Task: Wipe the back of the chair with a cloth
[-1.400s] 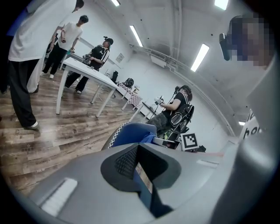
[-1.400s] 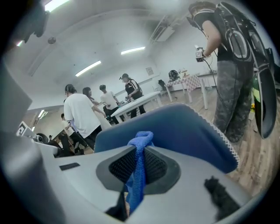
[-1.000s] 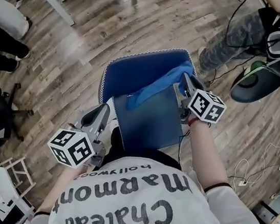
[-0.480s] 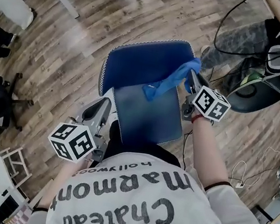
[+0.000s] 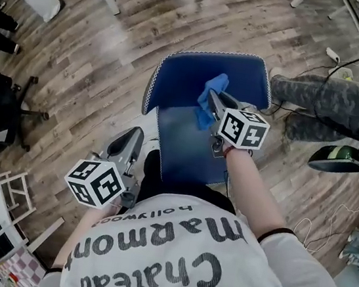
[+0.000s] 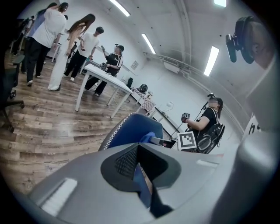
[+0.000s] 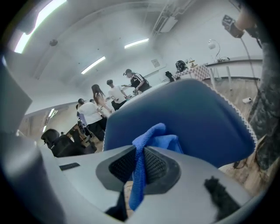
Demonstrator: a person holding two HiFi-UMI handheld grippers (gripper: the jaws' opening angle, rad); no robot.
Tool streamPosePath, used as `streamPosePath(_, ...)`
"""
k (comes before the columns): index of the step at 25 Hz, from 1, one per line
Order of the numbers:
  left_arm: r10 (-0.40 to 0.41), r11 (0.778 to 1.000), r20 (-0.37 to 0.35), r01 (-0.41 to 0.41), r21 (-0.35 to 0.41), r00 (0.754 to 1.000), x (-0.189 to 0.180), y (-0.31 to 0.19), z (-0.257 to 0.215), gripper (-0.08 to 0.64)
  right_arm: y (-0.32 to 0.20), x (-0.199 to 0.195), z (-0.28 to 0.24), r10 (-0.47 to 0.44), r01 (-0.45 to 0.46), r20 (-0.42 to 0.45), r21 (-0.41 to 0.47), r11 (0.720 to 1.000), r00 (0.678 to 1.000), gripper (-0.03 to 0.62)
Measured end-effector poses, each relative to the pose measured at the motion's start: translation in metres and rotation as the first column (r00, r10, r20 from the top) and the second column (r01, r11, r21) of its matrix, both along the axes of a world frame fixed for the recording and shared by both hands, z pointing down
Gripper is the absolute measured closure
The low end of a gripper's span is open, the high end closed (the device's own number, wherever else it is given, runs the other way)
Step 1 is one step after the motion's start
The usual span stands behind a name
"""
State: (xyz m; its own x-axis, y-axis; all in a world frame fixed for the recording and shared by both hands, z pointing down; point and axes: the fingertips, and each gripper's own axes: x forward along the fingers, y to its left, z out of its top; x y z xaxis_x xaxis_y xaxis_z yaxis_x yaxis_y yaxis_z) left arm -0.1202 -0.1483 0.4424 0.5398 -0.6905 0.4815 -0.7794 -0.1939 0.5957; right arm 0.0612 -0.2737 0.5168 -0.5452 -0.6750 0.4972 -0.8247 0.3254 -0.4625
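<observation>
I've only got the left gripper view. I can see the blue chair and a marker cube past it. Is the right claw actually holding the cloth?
Observer: Yes. The right gripper view shows the right claw shut on the blue cloth, with a strip hanging between its jaws.
Operator: Is it touching anything?
Observer: In the head view it looks bunched against the chair back, on its inner face near the middle, above the seat.
Operator: And on my side?
Observer: The head view puts the left claw beside the seat's left edge, away from the chair back.
</observation>
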Motion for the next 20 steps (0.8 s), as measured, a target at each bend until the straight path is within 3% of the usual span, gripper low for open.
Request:
streamPosePath(4, -0.046, 0.999, -0.004, 0.046, -0.005, 0.999, -0.014, 0.01, 0.001, 0.552, 0.011, -0.048, 0.001, -0.126, 0.126, 0.012, -0.011, 0.992, 0.992, 0.546)
streamPosePath(7, -0.076, 0.997, 0.001, 0.076, -0.005, 0.997, -0.025, 0.013, -0.001, 0.552, 0.026, -0.084, 0.005, -0.24, 0.24, 0.016, -0.03, 0.97, 0.971, 0.546)
streamPosePath(11, -0.111, 0.994, 0.016, 0.111, -0.003, 0.994, -0.037, 0.02, -0.001, 0.552, 0.06, -0.126, 0.018, -0.417, 0.416, 0.009, -0.066, 0.907, 0.909, 0.546)
streamPosePath(17, -0.13, 0.991, 0.035, 0.131, -0.013, 0.991, -0.047, 0.031, 0.001, 0.552, 0.096, -0.161, 0.036, -0.626, 0.624, 0.022, -0.122, 0.772, 0.779, 0.546)
streamPosePath(20, -0.125, 0.992, 0.039, 0.126, -0.017, 0.991, -0.046, 0.032, 0.002, 0.552, 0.088, -0.152, 0.042, -0.651, 0.641, -0.043, -0.14, 0.755, 0.758, 0.546)
